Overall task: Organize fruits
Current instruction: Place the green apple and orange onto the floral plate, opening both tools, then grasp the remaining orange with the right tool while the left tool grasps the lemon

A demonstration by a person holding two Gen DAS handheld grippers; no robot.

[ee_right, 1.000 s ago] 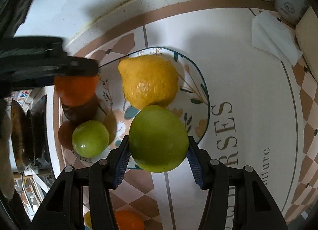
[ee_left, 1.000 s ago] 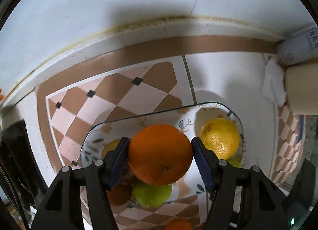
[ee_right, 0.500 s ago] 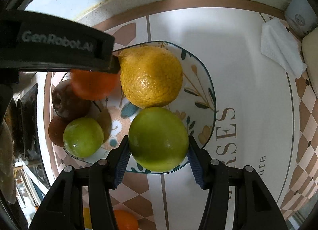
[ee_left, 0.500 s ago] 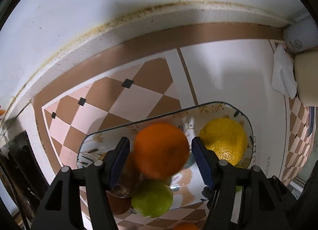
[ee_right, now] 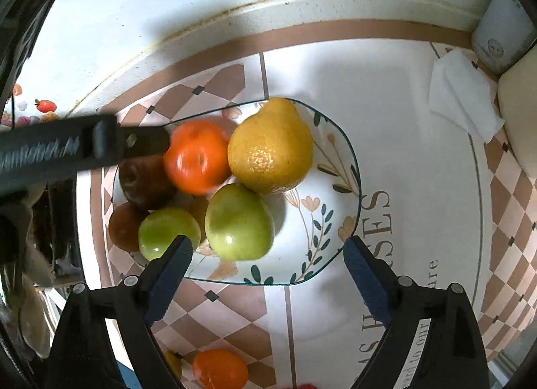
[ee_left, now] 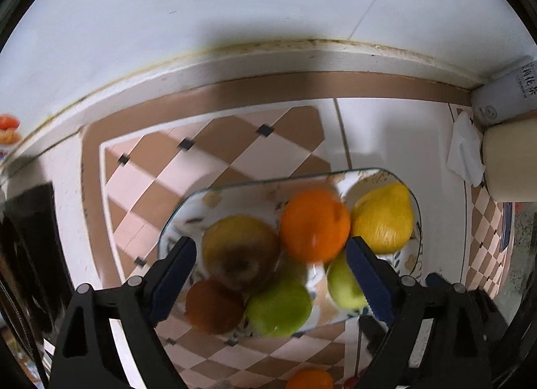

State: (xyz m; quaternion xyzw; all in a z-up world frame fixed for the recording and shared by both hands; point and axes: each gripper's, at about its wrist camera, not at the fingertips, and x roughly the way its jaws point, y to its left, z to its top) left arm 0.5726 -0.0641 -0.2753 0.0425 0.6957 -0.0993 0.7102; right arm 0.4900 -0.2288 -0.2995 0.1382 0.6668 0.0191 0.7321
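A floral plate (ee_right: 332, 221) holds an orange (ee_right: 198, 157), a big yellow citrus (ee_right: 270, 147), two green apples (ee_right: 238, 221) (ee_right: 167, 231) and brown fruits (ee_right: 144, 181). The plate also shows in the left wrist view (ee_left: 235, 194), with the orange (ee_left: 313, 224), yellow citrus (ee_left: 382, 217), green apples (ee_left: 280, 308) and a brownish apple (ee_left: 240, 251). My left gripper (ee_left: 272, 275) is open and empty above the plate. My right gripper (ee_right: 265, 271) is open and empty at the plate's near edge. The left gripper's arm (ee_right: 67, 150) reaches in from the left.
Another orange (ee_right: 220, 369) lies on the checked mat in front of the plate; it also shows in the left wrist view (ee_left: 308, 379). A white tissue (ee_right: 463, 93) and a white container (ee_right: 503, 30) stand at the back right by the wall.
Both grippers opened. The left let go of the orange, now on the plate beside the yellow citrus. The right let go of the green apple, now on the plate. Both pulled back.
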